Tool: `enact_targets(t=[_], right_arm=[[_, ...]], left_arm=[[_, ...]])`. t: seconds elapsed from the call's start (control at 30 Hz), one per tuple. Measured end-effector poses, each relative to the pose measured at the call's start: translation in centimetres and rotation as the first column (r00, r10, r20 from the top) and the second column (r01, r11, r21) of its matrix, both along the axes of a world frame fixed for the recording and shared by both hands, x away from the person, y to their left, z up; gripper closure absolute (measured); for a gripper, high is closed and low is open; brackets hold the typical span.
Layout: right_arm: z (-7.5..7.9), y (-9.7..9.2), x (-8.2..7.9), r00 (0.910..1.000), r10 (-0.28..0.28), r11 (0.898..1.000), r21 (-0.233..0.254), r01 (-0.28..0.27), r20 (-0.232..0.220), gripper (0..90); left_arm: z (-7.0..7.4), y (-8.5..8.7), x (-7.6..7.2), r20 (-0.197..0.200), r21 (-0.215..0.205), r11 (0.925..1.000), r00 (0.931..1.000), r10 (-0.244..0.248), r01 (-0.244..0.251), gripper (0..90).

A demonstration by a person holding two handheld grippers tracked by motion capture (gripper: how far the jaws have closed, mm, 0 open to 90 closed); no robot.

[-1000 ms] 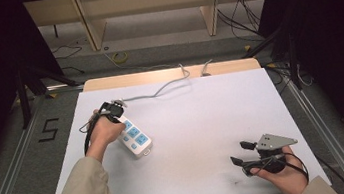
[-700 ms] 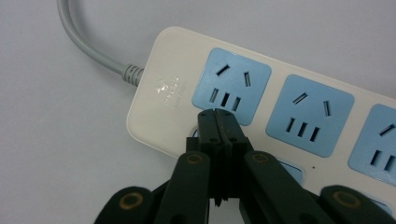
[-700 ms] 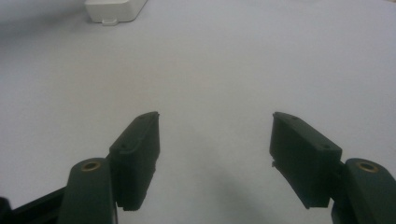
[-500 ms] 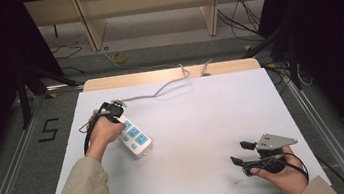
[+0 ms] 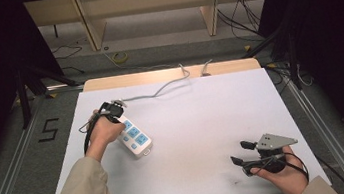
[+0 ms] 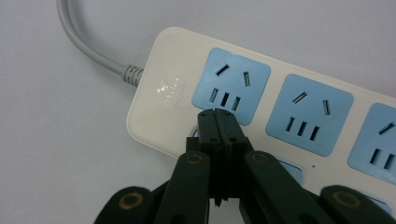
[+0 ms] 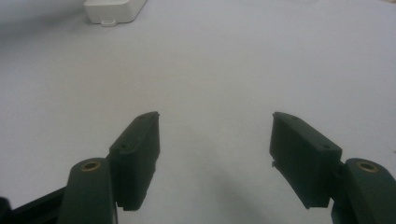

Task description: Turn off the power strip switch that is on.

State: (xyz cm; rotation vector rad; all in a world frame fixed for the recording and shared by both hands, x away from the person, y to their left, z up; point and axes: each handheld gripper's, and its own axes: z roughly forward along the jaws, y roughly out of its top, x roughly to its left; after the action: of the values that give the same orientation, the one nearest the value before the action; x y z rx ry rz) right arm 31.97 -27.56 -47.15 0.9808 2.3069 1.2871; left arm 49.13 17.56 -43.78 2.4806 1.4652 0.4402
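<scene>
1. The white table [image 5: 198, 123] carries everything.
2. The power strip [image 5: 135, 138] lies at its left side: a cream body with blue socket panels and a grey cord [image 6: 88, 46] leaving its far end.
3. The right gripper [image 7: 215, 154], jaws wide apart, rests near the table's right front corner.
4. The left gripper [image 6: 217, 122], jaws pressed together, has its tips on the strip beside the first socket.

Floor [image 5: 15, 148] left of the table: a black "5" [image 5: 48, 129]. Power strip [image 6: 187, 84] has a printed logo, too faint to read
</scene>
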Motion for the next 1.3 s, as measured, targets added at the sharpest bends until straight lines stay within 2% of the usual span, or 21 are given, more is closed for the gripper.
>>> enact_targets(t=[0.57,0.67,0.73,0.8,1.03,1.3], right_arm=[[0.0,-0.1,0.0,1.0,0.001,1.0,-0.002,-0.001,0.0,34.3],[0.0,-0.1,0.0,1.0,0.001,1.0,-0.002,-0.001,0.001,34.3],[0.0,-0.1,0.0,1.0,-0.001,1.0,0.001,0.001,0.001,34.3],[0.0,-0.1,0.0,1.0,0.001,1.0,-0.001,-0.001,0.002,34.3],[0.0,0.0,0.0,1.0,0.001,1.0,-0.001,-0.001,0.001,34.3],[0.0,-0.1,0.0,1.0,0.001,1.0,-0.002,-0.001,0.001,34.3]], left_arm=[[0.0,-0.2,-0.2,0.004,0.008,0.9999,0.9999,-0.014,0.014,89.9],[0.3,-0.1,-0.3,0.024,-0.015,0.9999,0.9997,-0.007,0.008,89.9],[0.3,0.0,-0.4,0.012,-0.025,0.9996,0.9999,-0.011,0.012,89.8],[0.2,0.2,-0.5,0.022,-0.045,0.999,0.9997,-0.002,0.003,89.8],[0.3,0.6,-0.8,0.044,-0.04,0.9992,0.9991,-0.001,0.003,89.7],[0.9,0.8,-1.6,0.109,-0.062,0.9981,0.994,0.005,0.001,89.2]])
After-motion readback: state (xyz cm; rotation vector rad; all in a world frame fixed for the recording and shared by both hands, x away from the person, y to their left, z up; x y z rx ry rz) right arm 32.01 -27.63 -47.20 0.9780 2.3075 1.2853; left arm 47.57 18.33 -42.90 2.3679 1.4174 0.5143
